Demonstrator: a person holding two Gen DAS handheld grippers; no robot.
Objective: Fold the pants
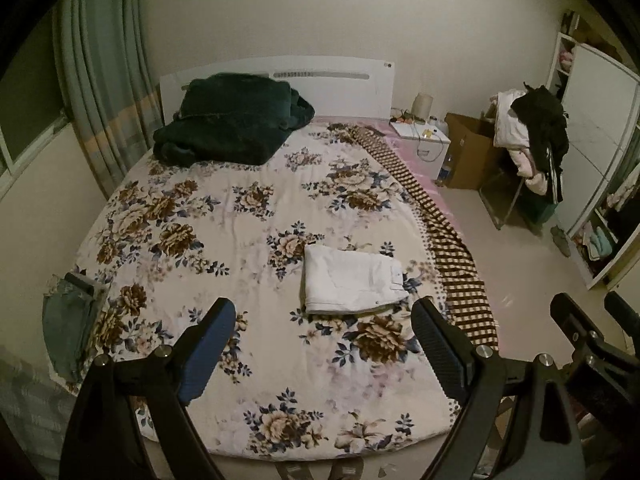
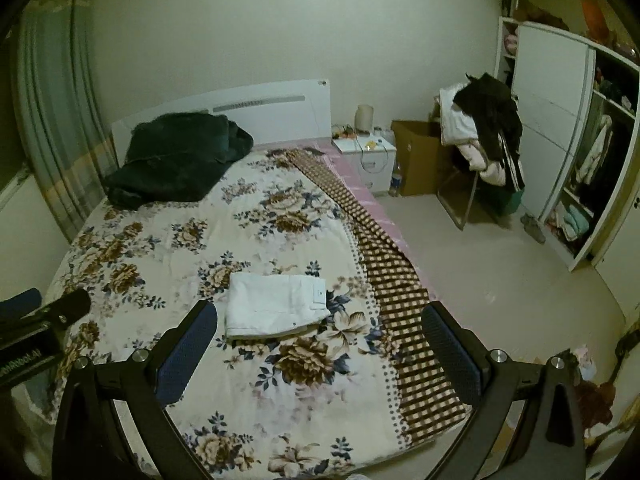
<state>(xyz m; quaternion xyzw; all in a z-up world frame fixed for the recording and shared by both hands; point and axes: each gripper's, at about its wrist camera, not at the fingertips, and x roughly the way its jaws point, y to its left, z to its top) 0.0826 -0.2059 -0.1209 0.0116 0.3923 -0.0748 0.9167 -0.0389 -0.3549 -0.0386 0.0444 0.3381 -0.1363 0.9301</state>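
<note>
White pants (image 1: 352, 280) lie folded into a neat rectangle on the floral bedspread (image 1: 224, 216), near the bed's right side; they also show in the right wrist view (image 2: 274, 304). My left gripper (image 1: 324, 320) is open and empty, held above the bed's foot, short of the pants. My right gripper (image 2: 320, 320) is open and empty, also above the foot end, with the pants between and beyond its fingers. Each gripper shows at the edge of the other's view.
A dark green blanket (image 1: 232, 120) lies by the white headboard (image 1: 332, 76). A checked cloth (image 1: 440, 216) runs along the bed's right edge. Jeans (image 1: 68, 320) lie at the bed's left edge. A nightstand (image 1: 424, 140), cardboard box (image 1: 472, 152), clothes-laden chair (image 1: 528, 136) and wardrobe (image 1: 600, 152) stand right.
</note>
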